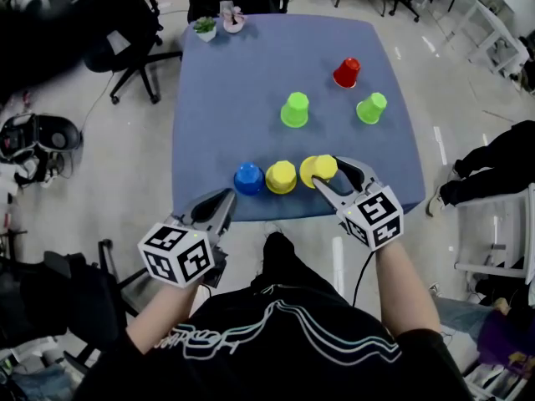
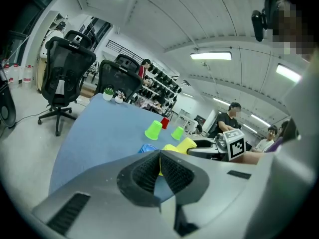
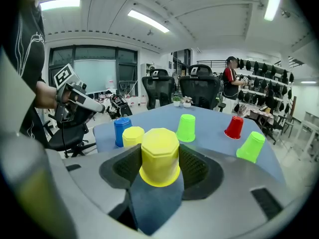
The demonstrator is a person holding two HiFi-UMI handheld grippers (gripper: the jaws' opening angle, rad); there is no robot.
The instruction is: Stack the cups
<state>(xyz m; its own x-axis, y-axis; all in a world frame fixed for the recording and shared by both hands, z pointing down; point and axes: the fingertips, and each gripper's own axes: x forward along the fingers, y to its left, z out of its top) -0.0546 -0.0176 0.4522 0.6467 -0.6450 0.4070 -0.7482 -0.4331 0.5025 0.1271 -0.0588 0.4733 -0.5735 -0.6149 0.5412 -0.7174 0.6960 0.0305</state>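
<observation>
Blue cloth covers a square table (image 1: 251,98), seen from above, with a person standing at its near edge and holding a gripper in each hand.

The right gripper (image 1: 327,172) reaches over the near right part of the table. Its jaws are spread wide and straddle a yellow cup (image 3: 160,158). That cup stands upside down on the cloth, long axis upright, directly ahead of the gripper and centred in the gap. Its flared rim comes right up to both pads, but nothing looks squeezed, so I judge it not yet gripped.

The left gripper (image 1: 227,197) hangs just off the near edge. Its jaws are clenched together, with nothing between them. The right hand is plainly the nearer one to the cup.

Six upturned cups are on the table, none of them stacked. A second yellow cup (image 1: 281,176) sits just left of the straddled one, and a blue cup (image 1: 248,178) is next to it on the left. These three form a row along the near edge. Farther off are a green cup (image 1: 294,109), another green cup (image 1: 371,107) to its right, and a red cup (image 1: 346,72) farthest away.

Two small potted plants (image 1: 206,27) sit at the far left corner.

It is hard to tell whether the pads actually touch the rim. The right green cup seems to lean, though that may be lens bend.
</observation>
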